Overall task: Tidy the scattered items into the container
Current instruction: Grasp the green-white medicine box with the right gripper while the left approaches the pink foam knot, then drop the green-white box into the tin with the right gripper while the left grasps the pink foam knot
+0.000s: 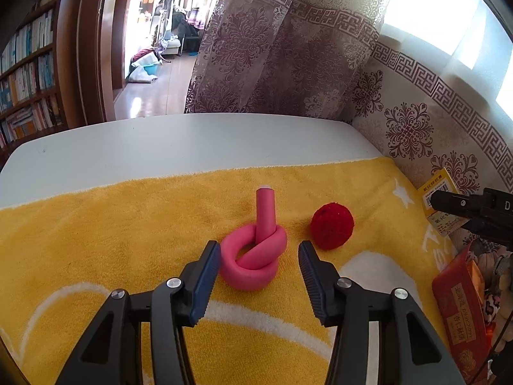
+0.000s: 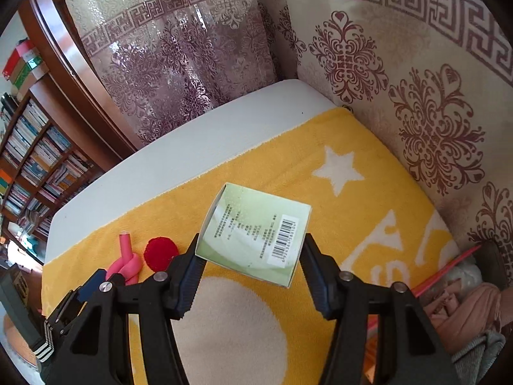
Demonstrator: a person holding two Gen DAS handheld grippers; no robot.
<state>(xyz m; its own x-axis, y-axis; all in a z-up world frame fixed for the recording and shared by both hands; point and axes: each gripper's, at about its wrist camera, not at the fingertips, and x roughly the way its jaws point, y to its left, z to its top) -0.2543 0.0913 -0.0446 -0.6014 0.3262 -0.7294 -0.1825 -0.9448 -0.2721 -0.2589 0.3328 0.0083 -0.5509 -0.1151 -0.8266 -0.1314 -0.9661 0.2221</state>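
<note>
A pink knotted foam roller (image 1: 254, 258) lies on the yellow towel (image 1: 96, 224), with a red fuzzy ball (image 1: 332, 226) to its right. My left gripper (image 1: 259, 261) is open, its fingers on either side of the roller's near part, not closed on it. My right gripper (image 2: 250, 253) is shut on a pale green box with a barcode (image 2: 255, 234) and holds it above the towel (image 2: 368, 211). The roller (image 2: 125, 261) and ball (image 2: 161, 253) also show at the left of the right wrist view. The right gripper with the box (image 1: 441, 205) shows at the right edge of the left wrist view.
A container with a red packet (image 1: 461, 314) and other items sits at the towel's right end; it shows with soft pink items (image 2: 458, 308) in the right wrist view. Patterned curtain (image 1: 288, 48) hangs behind the white table (image 1: 160, 141). Bookshelves (image 1: 29, 73) stand at left.
</note>
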